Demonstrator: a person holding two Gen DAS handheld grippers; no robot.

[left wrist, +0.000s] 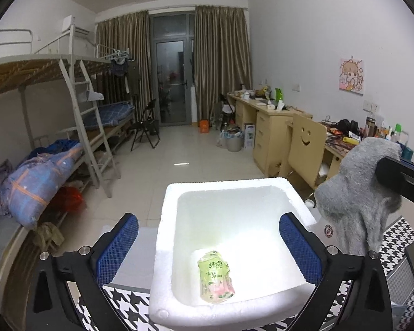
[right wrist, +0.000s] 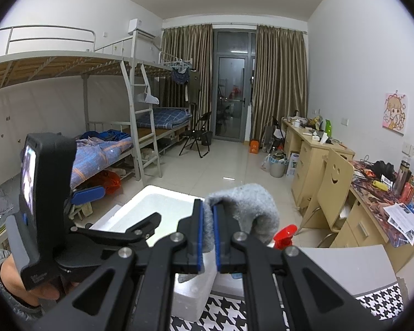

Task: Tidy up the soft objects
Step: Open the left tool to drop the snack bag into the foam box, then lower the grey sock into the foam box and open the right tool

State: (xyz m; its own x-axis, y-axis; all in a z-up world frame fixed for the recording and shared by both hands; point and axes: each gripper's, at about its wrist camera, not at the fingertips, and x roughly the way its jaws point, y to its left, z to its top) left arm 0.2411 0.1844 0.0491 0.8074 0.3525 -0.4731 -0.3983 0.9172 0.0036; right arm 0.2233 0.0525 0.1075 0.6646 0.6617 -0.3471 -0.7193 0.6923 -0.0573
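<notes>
Left wrist view alone shows green packet (left wrist: 215, 277) lying in foam box (left wrist: 165, 237), left gripper (left wrist: 208, 245) spread wide, empty. Right gripper (right wrist: 207, 231) pinches grey sock (right wrist: 244, 207).

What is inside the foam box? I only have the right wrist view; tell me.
Observer: One green printed packet lies on the floor of the foam box, with nothing else in it.
Operator: Report the left gripper.
Observer: The left gripper is wide open above the box, with nothing between its pads.
Operator: Place the grey cloth for me.
Observer: The grey cloth, clamped in the right gripper, hangs just right of the box's rim, not over the opening.
</notes>
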